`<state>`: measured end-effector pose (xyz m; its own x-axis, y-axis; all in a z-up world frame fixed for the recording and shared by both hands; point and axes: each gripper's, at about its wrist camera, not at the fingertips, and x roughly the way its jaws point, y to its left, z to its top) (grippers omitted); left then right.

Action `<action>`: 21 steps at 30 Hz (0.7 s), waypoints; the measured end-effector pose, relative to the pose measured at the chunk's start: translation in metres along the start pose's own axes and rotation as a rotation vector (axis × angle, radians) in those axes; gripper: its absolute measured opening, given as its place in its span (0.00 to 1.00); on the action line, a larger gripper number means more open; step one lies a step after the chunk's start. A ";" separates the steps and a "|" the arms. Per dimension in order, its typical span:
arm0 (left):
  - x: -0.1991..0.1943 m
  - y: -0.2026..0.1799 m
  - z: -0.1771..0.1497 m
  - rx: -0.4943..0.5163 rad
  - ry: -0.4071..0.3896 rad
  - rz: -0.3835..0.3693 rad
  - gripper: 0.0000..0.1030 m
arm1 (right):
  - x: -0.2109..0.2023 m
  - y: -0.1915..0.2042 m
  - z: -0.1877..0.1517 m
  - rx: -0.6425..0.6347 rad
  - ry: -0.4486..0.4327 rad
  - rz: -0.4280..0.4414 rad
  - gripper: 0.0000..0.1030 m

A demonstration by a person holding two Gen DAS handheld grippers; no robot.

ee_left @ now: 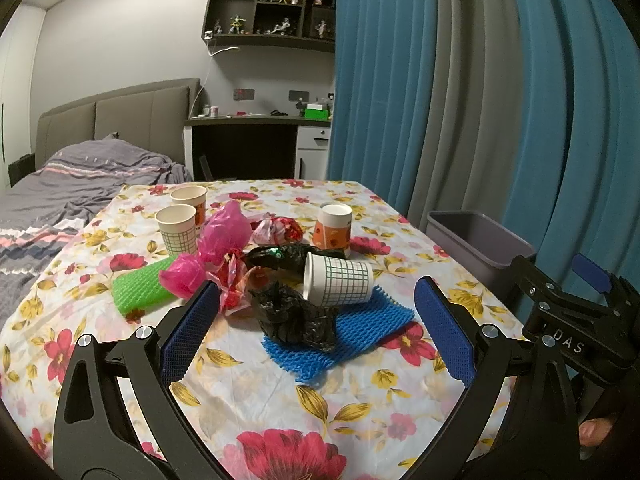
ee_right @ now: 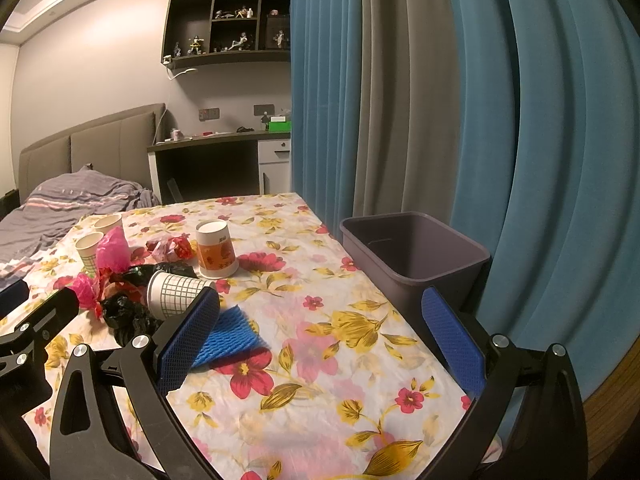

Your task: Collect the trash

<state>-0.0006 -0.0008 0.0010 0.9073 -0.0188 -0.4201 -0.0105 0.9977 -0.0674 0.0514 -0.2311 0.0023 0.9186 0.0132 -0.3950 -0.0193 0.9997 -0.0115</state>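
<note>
Trash lies piled mid-table: a crumpled black bag [ee_left: 294, 318] on a blue foam net [ee_left: 360, 330], a tipped green-grid paper cup [ee_left: 338, 282], pink plastic bags [ee_left: 224, 236], a green foam net [ee_left: 140, 286], a red wrapper [ee_left: 280, 229]. An upside-down orange cup [ee_left: 334, 230] and two upright cups [ee_left: 178, 228] stand behind. My left gripper [ee_left: 316, 306] is open, hovering before the black bag. My right gripper [ee_right: 320, 312] is open and empty, above the tablecloth, with the purple bin [ee_right: 412, 256] just beyond its right finger. The tipped cup [ee_right: 176, 294] lies by its left finger.
The table has a floral cloth [ee_left: 260, 400]. The bin [ee_left: 476, 240] stands off the table's right edge against blue and grey curtains [ee_left: 460, 100]. A bed [ee_left: 60, 192] lies left; a desk [ee_left: 256, 140] stands behind. The right gripper's body [ee_left: 580, 320] is at the left view's right edge.
</note>
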 end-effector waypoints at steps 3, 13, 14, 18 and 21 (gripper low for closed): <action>0.000 0.000 0.000 -0.001 -0.002 0.000 0.94 | 0.000 0.000 0.000 0.001 -0.002 -0.001 0.95; 0.000 0.000 0.000 -0.002 -0.003 -0.001 0.94 | 0.000 0.000 0.000 0.002 -0.003 0.000 0.95; 0.000 0.000 0.000 -0.002 -0.003 -0.001 0.94 | 0.000 0.000 -0.001 0.002 -0.004 0.000 0.95; 0.000 0.000 0.000 -0.003 -0.004 -0.001 0.94 | 0.000 0.000 -0.001 0.002 -0.003 0.001 0.95; -0.001 0.000 0.000 -0.003 -0.004 -0.002 0.94 | 0.000 0.001 0.000 0.002 -0.003 0.002 0.95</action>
<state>-0.0012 -0.0004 0.0011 0.9090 -0.0203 -0.4164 -0.0102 0.9974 -0.0709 0.0511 -0.2302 0.0022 0.9198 0.0150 -0.3920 -0.0200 0.9998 -0.0087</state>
